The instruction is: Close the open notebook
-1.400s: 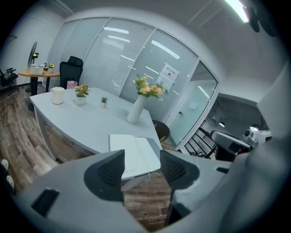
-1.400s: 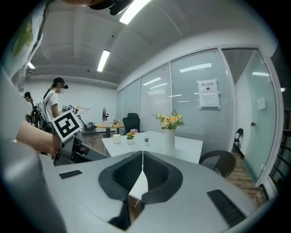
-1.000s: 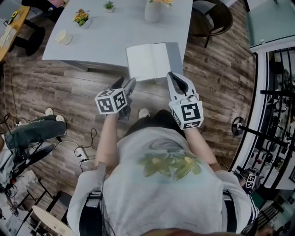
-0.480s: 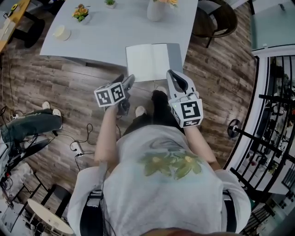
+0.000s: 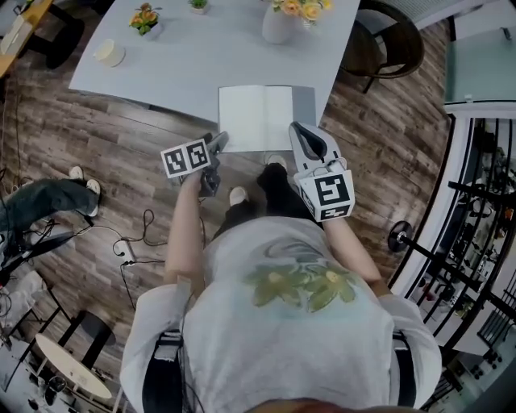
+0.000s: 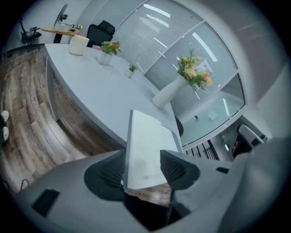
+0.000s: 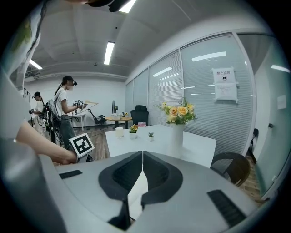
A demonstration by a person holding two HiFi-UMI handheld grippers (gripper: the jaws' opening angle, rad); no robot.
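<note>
An open notebook (image 5: 256, 118) with blank white pages and a grey cover lies at the near edge of the grey table (image 5: 185, 64). My left gripper (image 5: 218, 143) hovers at the notebook's near-left corner, its jaws open. In the left gripper view the notebook (image 6: 146, 145) shows through the gap of the left gripper (image 6: 142, 164), and I cannot tell whether they touch. My right gripper (image 5: 297, 131) is at the notebook's near-right corner, by the grey cover. In its own view the right gripper (image 7: 142, 155) is shut with nothing held.
On the table stand a white vase of flowers (image 5: 278, 22), a small flower pot (image 5: 143, 22), a tiny plant (image 5: 198, 5) and a white cup (image 5: 109, 53). A dark chair (image 5: 391, 40) is at the far right corner. Cables (image 5: 137, 250) and another person's legs (image 5: 40, 202) are on the floor.
The person has stepped toward the table. Both grippers have moved forward and now sit at the notebook's near corners. The notebook has stayed open and still.
</note>
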